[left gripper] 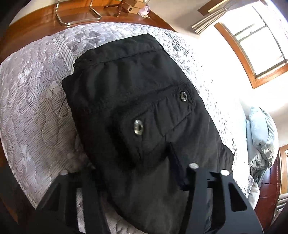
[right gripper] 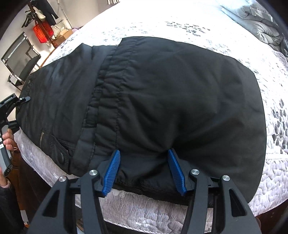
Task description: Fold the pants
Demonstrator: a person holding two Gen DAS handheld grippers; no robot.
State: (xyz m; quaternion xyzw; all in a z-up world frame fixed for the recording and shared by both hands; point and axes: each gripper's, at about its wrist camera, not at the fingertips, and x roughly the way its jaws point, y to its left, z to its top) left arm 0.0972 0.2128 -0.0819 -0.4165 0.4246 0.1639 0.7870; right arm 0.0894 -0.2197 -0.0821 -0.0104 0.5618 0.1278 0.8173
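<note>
Black, soft, limp cloth pants (right gripper: 162, 100) on the quilted bed (right gripper: 234, 36) sag, so we would pinch hems; right gripper (right gripper: 144, 171) gapes, left gripper (left gripper: 126, 180) seems spread.

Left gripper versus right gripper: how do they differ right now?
The right gripper is open, its blue pads bare and straddling the pants hem. The left gripper has black fabric bunched over its fingers, so its state is unclear. Both sit at the pants' near edge on the bed.

We see home bedroom: quilted bed (right gripper: 207, 30), folded duvet (right gripper: 255, 19), wooden-framed window (left gripper: 252, 46), clothes rack (right gripper: 41, 16).
</note>
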